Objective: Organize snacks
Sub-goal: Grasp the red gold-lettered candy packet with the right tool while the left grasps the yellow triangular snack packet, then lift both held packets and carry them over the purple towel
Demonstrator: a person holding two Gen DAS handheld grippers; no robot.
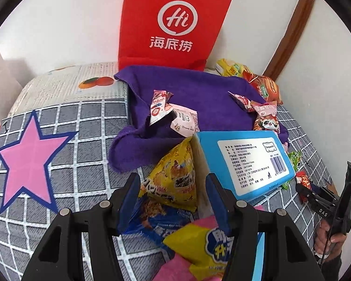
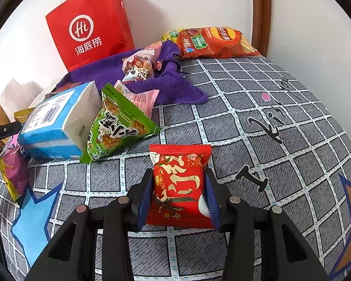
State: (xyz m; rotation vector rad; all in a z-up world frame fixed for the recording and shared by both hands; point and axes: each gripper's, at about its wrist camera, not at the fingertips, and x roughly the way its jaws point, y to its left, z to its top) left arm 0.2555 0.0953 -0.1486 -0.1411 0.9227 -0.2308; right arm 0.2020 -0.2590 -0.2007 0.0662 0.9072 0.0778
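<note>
Red packet (image 2: 179, 187) sits low centre between the right claw (image 2: 179, 194) fingers, apparently gripped. Carry it level toward the red bag (image 2: 91, 23) at upper left. Left claw (image 1: 173, 201) hangs half-open over a yellow packet (image 1: 173, 175) (touching nothing, I think).

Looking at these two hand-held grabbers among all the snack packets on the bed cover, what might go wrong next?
The red packet sits between the right gripper fingers; a soft pouch like that could crumple or slip. The left gripper hangs open over overlapping yellow and blue bags, so it might catch two at once. Its fingers are close to the tilted blue box, which could topple if nudged.
</note>
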